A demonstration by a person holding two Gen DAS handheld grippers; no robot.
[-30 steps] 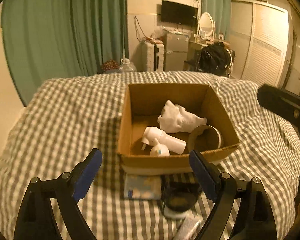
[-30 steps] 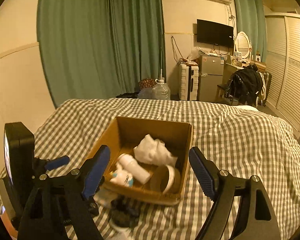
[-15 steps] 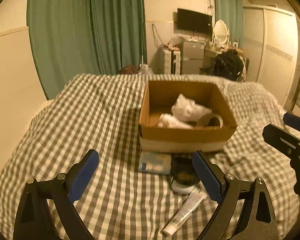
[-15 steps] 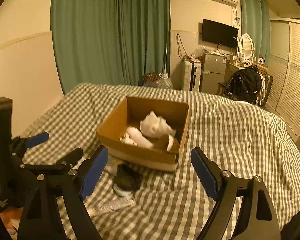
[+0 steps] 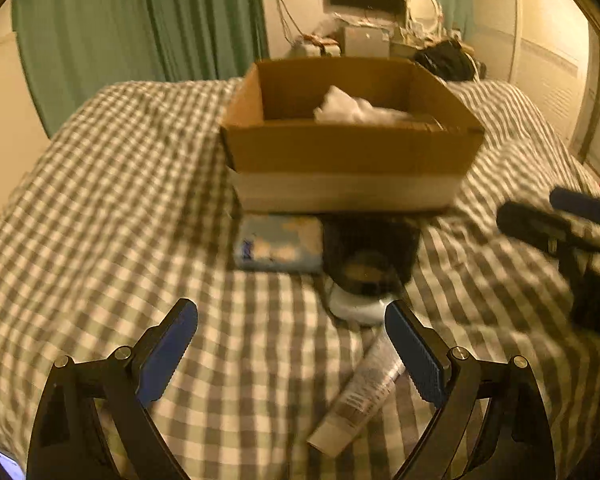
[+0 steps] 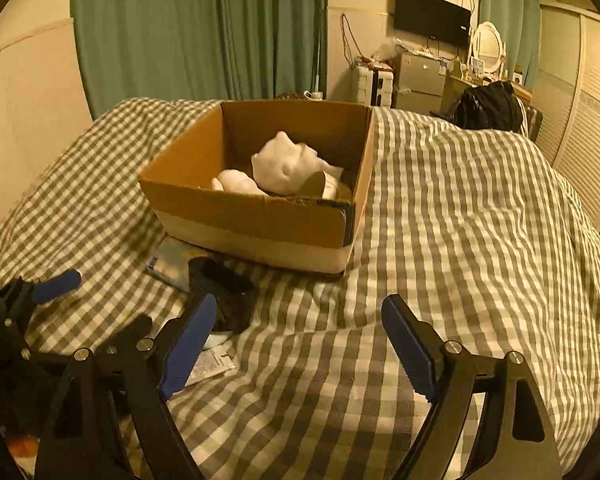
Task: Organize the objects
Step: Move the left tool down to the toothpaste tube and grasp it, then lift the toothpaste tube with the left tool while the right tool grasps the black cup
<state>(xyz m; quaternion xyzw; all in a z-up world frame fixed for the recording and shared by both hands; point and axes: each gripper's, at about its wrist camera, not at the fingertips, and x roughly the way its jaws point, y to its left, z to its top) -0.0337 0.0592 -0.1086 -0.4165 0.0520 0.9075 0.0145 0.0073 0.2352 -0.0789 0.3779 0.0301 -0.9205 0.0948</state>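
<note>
The left gripper (image 5: 291, 346) has its jaws spread wide, empty, above a tube (image 5: 358, 398) lying on the checked bed (image 5: 100, 200). The right gripper (image 6: 299, 343) also hangs wide open, grasping nothing. A cardboard box (image 6: 260, 216) sits mid-bed, a black jar (image 5: 370, 256) against its near side.

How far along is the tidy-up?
Partly done: the brown cardboard box already holds a crumpled white cloth. Nothing is in hand; both tongs are open and empty. Left on the checked bedspread: blue flat packet, dark round jar, white squeeze tube.
</note>
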